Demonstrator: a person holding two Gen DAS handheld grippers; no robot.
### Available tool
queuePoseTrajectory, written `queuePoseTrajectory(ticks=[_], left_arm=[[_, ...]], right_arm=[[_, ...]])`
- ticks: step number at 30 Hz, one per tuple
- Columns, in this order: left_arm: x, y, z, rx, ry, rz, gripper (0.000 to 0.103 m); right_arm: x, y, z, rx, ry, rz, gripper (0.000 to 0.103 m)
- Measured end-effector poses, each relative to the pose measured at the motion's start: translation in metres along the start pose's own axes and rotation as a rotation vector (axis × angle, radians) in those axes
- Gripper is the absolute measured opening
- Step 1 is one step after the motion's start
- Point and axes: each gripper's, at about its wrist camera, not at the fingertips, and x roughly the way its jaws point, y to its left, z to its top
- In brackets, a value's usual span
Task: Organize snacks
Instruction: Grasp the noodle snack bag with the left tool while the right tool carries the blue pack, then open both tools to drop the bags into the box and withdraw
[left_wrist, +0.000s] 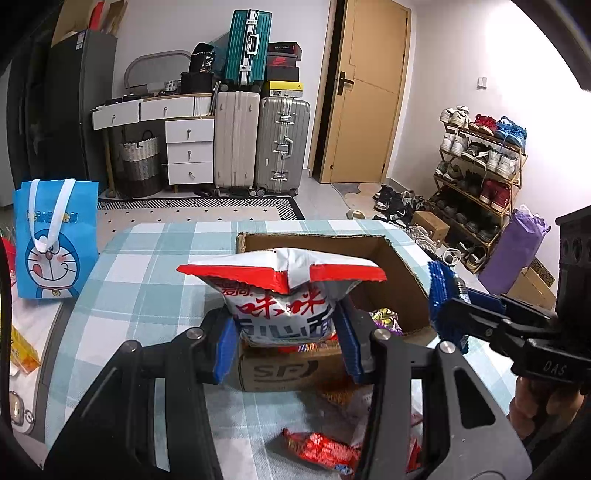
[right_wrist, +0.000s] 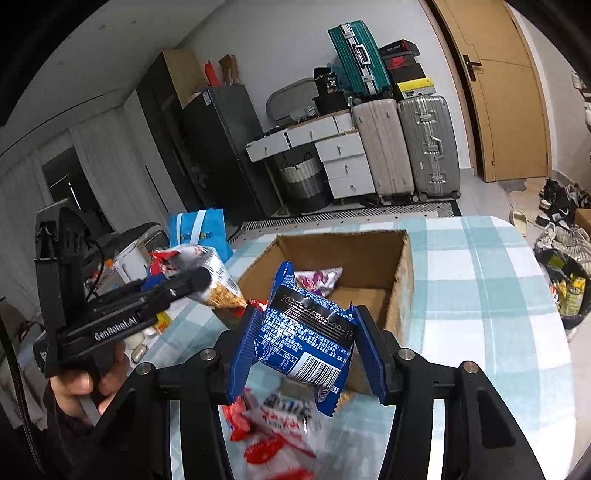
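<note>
At centre frame in the left wrist view, the left gripper (left_wrist: 284, 328) clamps a red-and-white snack bag (left_wrist: 282, 295), jaws partly closed on it, in front of the open cardboard box (left_wrist: 402, 273). The right gripper (right_wrist: 306, 347) pinches a blue snack packet (right_wrist: 306, 332) at lower centre, before the same box.

Lower part of the white-and-red snack bag (left_wrist: 284, 295) was hidden between the left gripper (left_wrist: 286, 343) pads. Cardboard box (left_wrist: 388, 266) floor mostly screened; only a purple packet (left_wrist: 386, 319) showed, print unreadable. Red wrappers (right_wrist: 273, 432) below the right gripper (right_wrist: 308, 350) were blurred. Blue packet (right_wrist: 306, 332) small print was illegible. Yellow box (left_wrist: 22, 350) was cut off by the left wrist view's edge.
</note>
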Motion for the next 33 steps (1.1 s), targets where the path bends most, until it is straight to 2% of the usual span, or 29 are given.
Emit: queuePoseTrajectory(ticks=[13, 24, 26, 28, 30, 33], left_arm=[[0.035, -0.010, 0.011, 0.036, -0.008, 0.022, 0.044], [0.057, -0.019, 0.020, 0.066, 0.018, 0.000, 0.045], [0.059, -0.023, 0.020, 0.085, 0.019, 0.003, 0.048], [0.059, -0.026, 0.018, 0.090, 0.032, -0.012, 0.060], [0.058, -0.026, 0.015, 0.090, 0.037, -0.023, 0.071], [0.053, -0.025, 0.009, 0.097, 0.041, -0.011, 0.082]], right_arm=[[0.038, -0.005, 0.018, 0.031, -0.027, -0.016, 0.052], [0.058, -0.019, 0.023, 0.063, -0.011, -0.016, 0.052], [0.055, -0.022, 0.024, 0.071, -0.016, -0.025, 0.055], [0.052, -0.025, 0.024, 0.072, -0.022, -0.031, 0.058], [0.046, -0.028, 0.023, 0.077, -0.027, -0.044, 0.068], [0.032, -0.032, 0.019, 0.054, -0.042, -0.069, 0.070]])
